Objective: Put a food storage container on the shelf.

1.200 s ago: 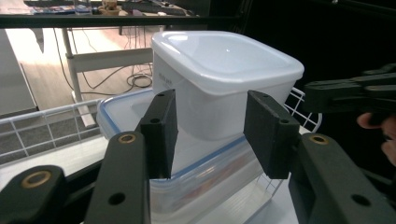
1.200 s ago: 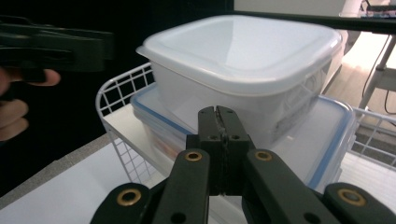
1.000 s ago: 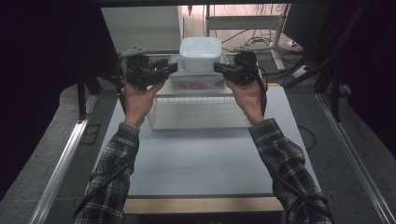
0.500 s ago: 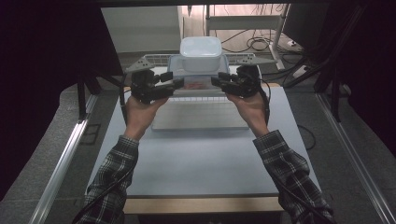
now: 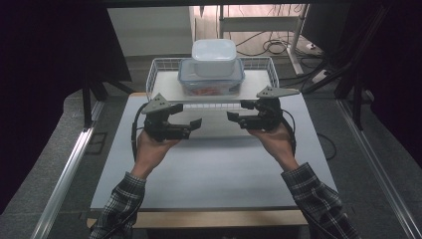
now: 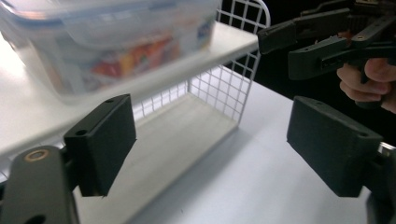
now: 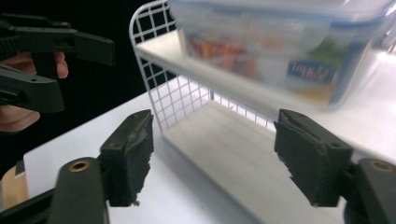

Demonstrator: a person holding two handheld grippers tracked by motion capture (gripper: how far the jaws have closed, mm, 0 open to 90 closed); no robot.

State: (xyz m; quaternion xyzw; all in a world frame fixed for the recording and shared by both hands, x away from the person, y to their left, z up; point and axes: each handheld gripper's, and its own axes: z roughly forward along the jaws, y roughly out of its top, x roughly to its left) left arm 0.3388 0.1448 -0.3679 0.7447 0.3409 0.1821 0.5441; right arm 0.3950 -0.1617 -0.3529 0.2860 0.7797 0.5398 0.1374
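High view: white table (image 5: 209, 174) across the middle, dark floor on either side. At the far end of the table, white wire rack (image 5: 154, 79) with a white upper shelf (image 5: 166, 89) and a lower level beneath, wire mesh along the sides. On the upper shelf, near the middle, clear blue-rimmed food container (image 5: 211, 82) with red and orange contents inside. Stacked on top of that, smaller white lidded tub (image 5: 214, 56).

Just in front of the rack, two hands in plaid sleeves. Left hand (image 5: 152, 149) around the left gripper (image 5: 196, 123), right hand (image 5: 271, 142) around the right gripper (image 5: 231, 117), both pointing inward toward each other, tips near but apart, grey three-cornered plate on each.

Left gripper view: jaws spread wide, nothing between them; rack's near right corner and lower level (image 6: 187, 135) ahead, blue-rimmed container (image 6: 116, 46) on the shelf above at upper left, other gripper at upper right.

Right gripper view: jaws likewise wide apart and empty; worn pad (image 7: 135, 154) with ragged edge on the left jaw; rack's near left corner ahead, container (image 7: 280, 51) on the shelf at upper right, printed label visible but too blurred to read.
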